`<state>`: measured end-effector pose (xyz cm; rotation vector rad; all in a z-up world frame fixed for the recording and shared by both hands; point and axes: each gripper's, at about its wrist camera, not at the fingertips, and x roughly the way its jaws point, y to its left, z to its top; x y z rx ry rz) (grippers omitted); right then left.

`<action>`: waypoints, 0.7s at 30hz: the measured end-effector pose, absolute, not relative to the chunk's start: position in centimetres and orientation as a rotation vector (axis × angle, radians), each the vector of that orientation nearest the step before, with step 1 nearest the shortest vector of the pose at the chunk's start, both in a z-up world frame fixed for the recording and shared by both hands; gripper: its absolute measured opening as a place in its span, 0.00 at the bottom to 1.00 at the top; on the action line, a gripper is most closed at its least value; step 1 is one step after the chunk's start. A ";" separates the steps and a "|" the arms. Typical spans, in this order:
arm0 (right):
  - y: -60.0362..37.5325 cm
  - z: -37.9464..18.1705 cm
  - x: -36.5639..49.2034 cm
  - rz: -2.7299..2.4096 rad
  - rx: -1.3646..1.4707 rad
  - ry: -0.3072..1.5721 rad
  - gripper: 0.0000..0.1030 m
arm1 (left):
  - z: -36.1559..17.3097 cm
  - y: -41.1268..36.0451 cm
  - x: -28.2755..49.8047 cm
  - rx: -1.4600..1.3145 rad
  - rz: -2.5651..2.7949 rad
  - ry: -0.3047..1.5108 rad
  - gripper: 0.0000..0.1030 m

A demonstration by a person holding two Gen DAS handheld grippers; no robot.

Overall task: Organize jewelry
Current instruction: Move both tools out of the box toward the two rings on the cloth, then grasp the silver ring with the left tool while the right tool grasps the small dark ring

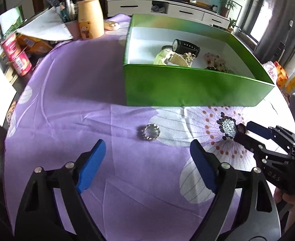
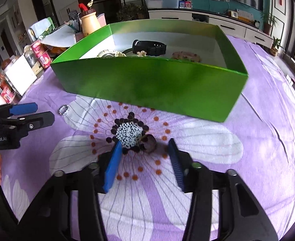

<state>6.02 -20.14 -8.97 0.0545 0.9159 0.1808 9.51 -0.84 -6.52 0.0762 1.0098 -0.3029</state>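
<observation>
A: Status of the left gripper (image 1: pixel 147 152)?
B: Blue-padded fingers (image 1: pixel 92 165) are spread wide, nothing between them. A small silver beaded ring (image 1: pixel 151 132) is seen lying on the purple floral cloth (image 1: pixel 77 100) covering the bench, just past the fingertips at 12 o'clock, untouched.

A: Right gripper (image 2: pixel 145 146)?
B: Fingers are partly spread. A small dark rounded jewelry piece (image 2: pixel 150 140) is seen between the tips, at the 4 o'clock edge of the printed black-and-white flower centre (image 2: pixel 128 133). A gap is visible on both sides; no pad contact is seen. What kind of piece it is cannot be told.

A: Container?
B: An open green cardboard box with white interior (image 1: pixel 187 88) is placed on the cloth at 12 o'clock of both grippers. Inside: a black strap watch (image 1: pixel 184 45), a pale yellow watch (image 1: pixel 167 57), a gold chain cluster (image 1: pixel 188 56), and a beaded pinkish bracelet (image 1: pixel 214 59) toward 3 o'clock.

A: Relative layout?
B: In the right wrist view the ring sits at 10 o'clock of the flower centre, near the left fingers. The ring and the dark piece are well apart.
</observation>
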 end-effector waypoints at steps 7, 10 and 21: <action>-20.0 -9.1 6.3 0.150 0.006 0.908 0.19 | -7.6 -2.5 10.6 0.132 -0.315 1.013 0.53; -20.5 -9.0 6.3 0.163 0.047 0.912 0.18 | -8.2 -2.5 10.9 0.139 -0.310 1.026 0.42; -20.7 -8.7 6.2 0.204 0.107 0.896 0.18 | -8.4 -2.8 10.7 0.167 -0.326 0.994 0.20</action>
